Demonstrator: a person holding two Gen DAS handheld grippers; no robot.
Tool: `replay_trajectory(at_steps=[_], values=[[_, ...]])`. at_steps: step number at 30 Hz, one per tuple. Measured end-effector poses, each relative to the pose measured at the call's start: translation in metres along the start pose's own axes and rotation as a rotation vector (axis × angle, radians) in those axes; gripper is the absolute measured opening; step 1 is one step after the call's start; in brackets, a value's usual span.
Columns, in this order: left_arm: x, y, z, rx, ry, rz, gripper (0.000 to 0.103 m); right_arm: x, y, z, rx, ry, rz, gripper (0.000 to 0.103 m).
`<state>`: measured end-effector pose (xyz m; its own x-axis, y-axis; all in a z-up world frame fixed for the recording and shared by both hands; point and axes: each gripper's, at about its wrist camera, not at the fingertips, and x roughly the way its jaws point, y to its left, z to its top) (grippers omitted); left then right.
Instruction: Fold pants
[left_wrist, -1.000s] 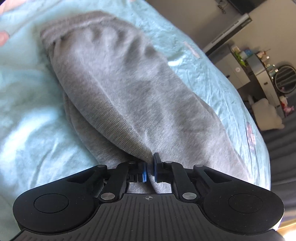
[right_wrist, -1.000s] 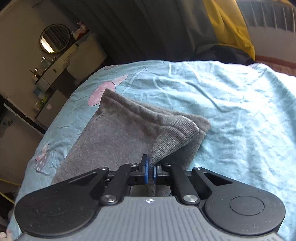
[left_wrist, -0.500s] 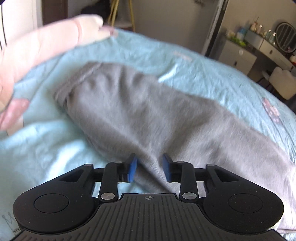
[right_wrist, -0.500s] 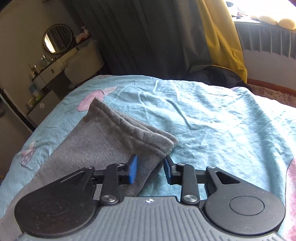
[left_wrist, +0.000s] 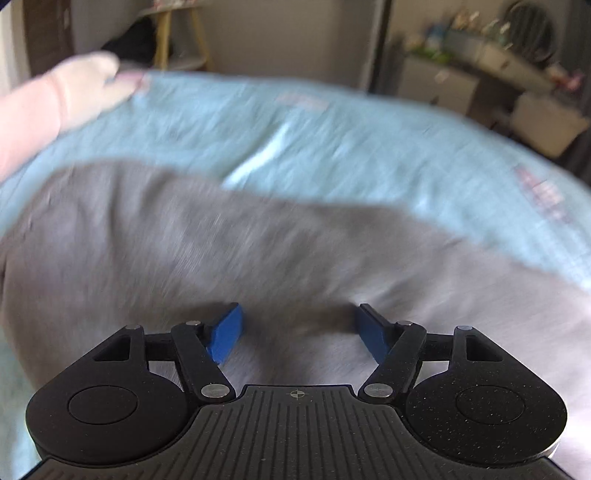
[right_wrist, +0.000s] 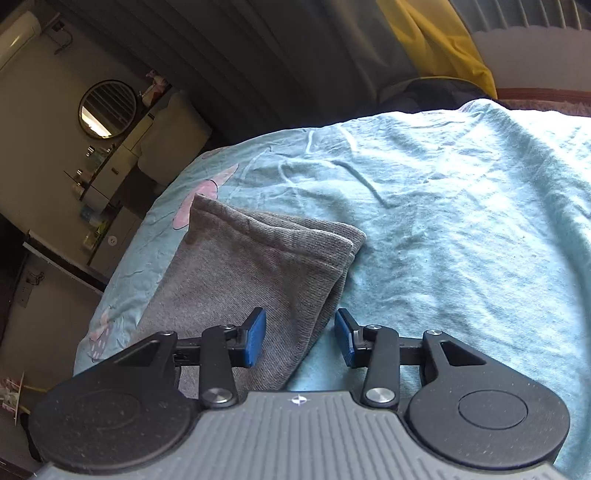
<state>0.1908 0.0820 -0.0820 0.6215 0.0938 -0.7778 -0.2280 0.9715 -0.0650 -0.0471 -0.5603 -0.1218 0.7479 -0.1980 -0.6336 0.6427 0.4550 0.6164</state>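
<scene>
Lying flat on the blue bedsheet, the grey pants are free of the left gripper and right gripper, whose empty jaws are opening, so the next fold probably needs a fresh grasp.

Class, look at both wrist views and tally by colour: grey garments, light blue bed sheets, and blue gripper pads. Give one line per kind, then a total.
Grey pants: 1
Light blue bed sheet: 1
Blue gripper pads: 4, two on each gripper
Total: 6
</scene>
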Motion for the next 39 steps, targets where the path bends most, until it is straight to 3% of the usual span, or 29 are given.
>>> replay_trajectory(at_steps=[2,4,8,9,14,17,19,21,24,26,30,32,34,39], values=[[-0.005,0.005,-0.010,0.007,-0.061,-0.004,0.078,0.001,-0.005,0.003,0.029,0.001,0.004,0.041],[-0.016,0.001,-0.017,0.061,-0.074,0.036,0.074,0.002,-0.014,0.006,0.070,0.000,0.026,0.042],[-0.051,-0.004,-0.033,0.098,-0.129,-0.047,0.077,0.009,-0.022,0.011,0.119,-0.015,0.066,0.043],[-0.058,-0.006,-0.035,0.088,-0.129,-0.071,0.081,0.011,-0.023,0.012,0.133,-0.018,0.076,0.043],[-0.069,-0.019,-0.041,0.005,-0.044,-0.184,0.082,0.023,-0.020,0.025,0.183,-0.014,0.104,0.045],[-0.069,-0.031,-0.047,-0.049,-0.007,-0.259,0.082,0.025,-0.012,0.029,0.128,-0.002,0.123,0.045],[-0.064,-0.044,-0.053,-0.047,0.010,-0.258,0.082,0.026,-0.006,0.028,0.072,-0.002,0.119,0.031],[-0.055,-0.058,-0.062,-0.011,0.057,-0.241,0.082,0.028,-0.005,0.026,0.036,-0.003,0.086,0.028],[-0.053,-0.080,-0.071,0.135,0.054,-0.175,0.084,0.031,-0.013,0.025,0.077,0.003,0.111,0.030],[-0.057,-0.087,-0.075,0.185,0.040,-0.172,0.084,0.031,-0.016,0.025,0.086,0.006,0.143,0.037],[-0.058,-0.083,-0.077,0.160,0.035,-0.189,0.086,0.032,-0.013,0.025,0.048,0.007,0.134,0.036],[-0.057,-0.081,-0.077,0.156,0.031,-0.184,0.087,0.033,-0.011,0.026,0.039,0.008,0.115,0.030],[-0.057,-0.083,-0.078,0.171,0.028,-0.177,0.090,0.034,-0.012,0.026,0.034,0.010,0.086,0.016],[-0.060,-0.083,-0.078,0.169,0.014,-0.177,0.087,0.028,-0.001,0.025,-0.006,-0.013,0.032,0.012]])
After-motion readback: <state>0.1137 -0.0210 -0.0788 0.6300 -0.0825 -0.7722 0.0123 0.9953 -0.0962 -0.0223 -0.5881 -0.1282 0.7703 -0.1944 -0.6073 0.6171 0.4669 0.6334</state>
